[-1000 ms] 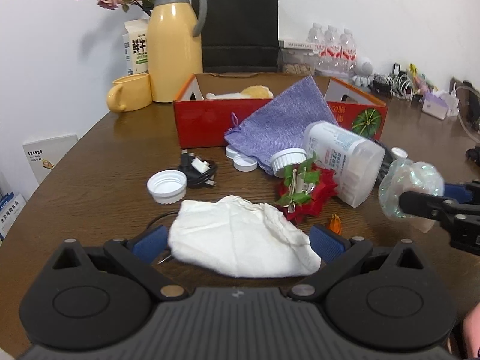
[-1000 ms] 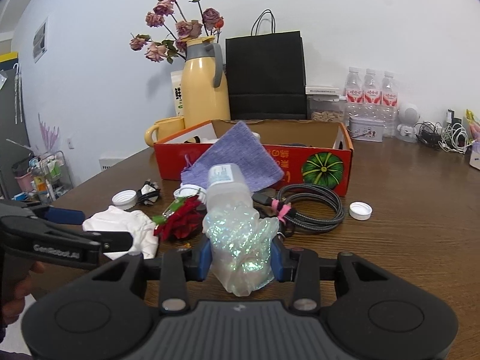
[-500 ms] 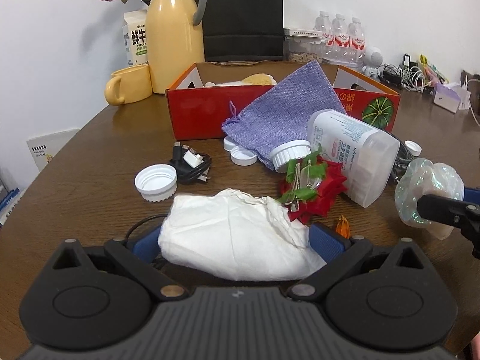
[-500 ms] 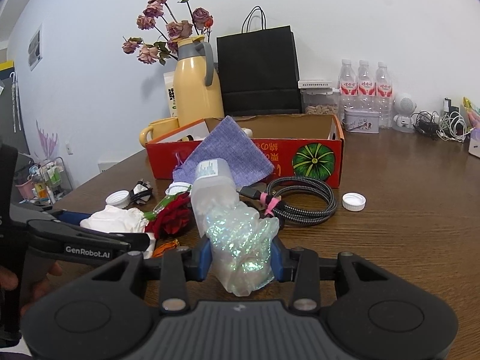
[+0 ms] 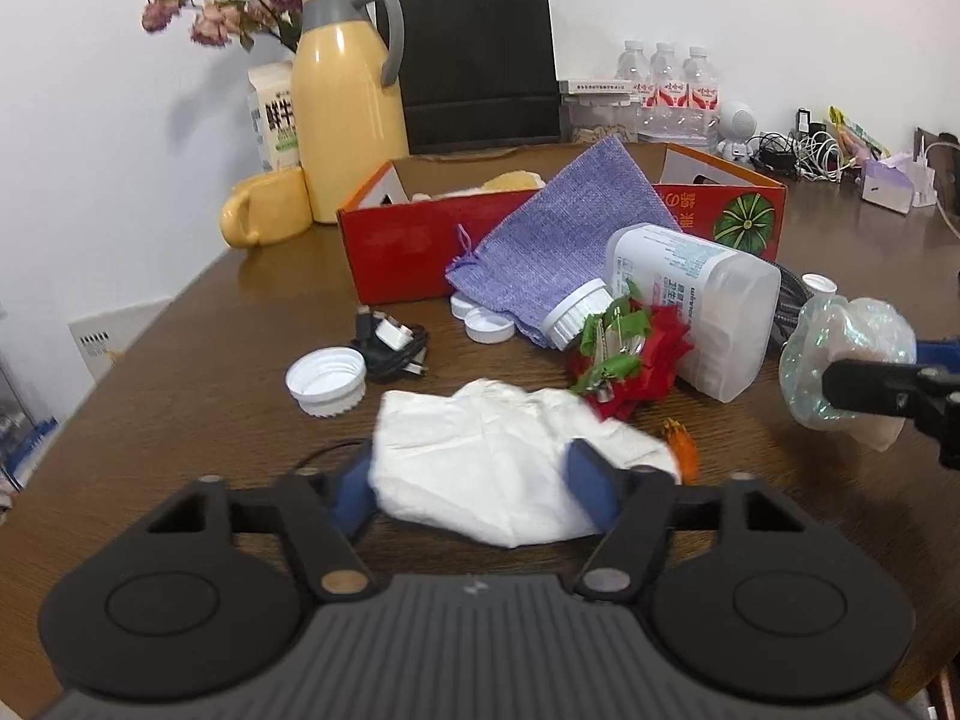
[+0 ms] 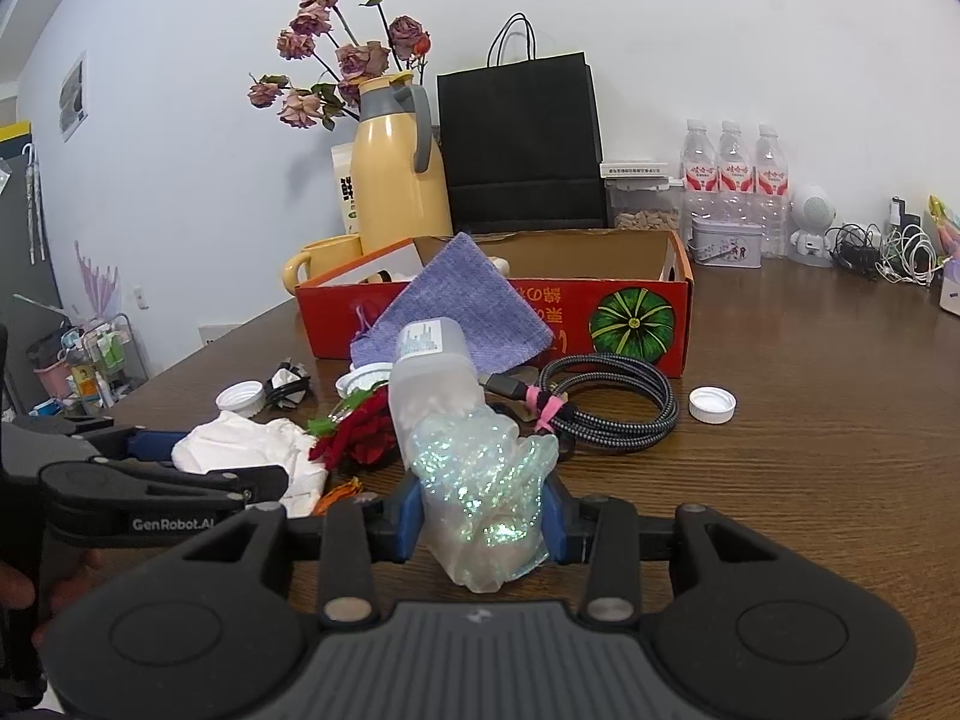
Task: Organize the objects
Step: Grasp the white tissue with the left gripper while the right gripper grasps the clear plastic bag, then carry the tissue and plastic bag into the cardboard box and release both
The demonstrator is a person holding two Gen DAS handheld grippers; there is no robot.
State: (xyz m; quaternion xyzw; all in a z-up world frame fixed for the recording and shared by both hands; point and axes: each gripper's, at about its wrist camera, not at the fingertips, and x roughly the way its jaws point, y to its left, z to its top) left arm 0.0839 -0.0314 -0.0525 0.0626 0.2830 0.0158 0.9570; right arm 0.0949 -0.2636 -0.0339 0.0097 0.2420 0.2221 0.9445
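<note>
My left gripper (image 5: 474,483) is shut on a crumpled white cloth (image 5: 498,468) low over the brown table (image 5: 180,396); it also shows in the right wrist view (image 6: 252,450). My right gripper (image 6: 483,519) is shut on a wad of iridescent clear plastic (image 6: 486,480), which also shows at the right of the left wrist view (image 5: 846,360). Ahead stands an open red cardboard box (image 5: 408,240) with a purple drawstring pouch (image 5: 570,234) leaning on its front. A white plastic bottle (image 5: 690,300) lies on its side beside a red and green fabric flower (image 5: 630,354).
White caps (image 5: 327,378) (image 6: 712,404), a black charger with cable (image 5: 393,348), a coiled braided cable (image 6: 606,414) and a small orange scrap (image 5: 681,450) lie on the table. A yellow thermos (image 5: 348,120), yellow mug (image 5: 264,213), black paper bag (image 5: 480,60) and water bottles (image 5: 666,81) stand behind the box.
My left gripper's fingers have closed in on the white cloth and gathered it. My right gripper still holds the plastic wad and has drifted slightly.
</note>
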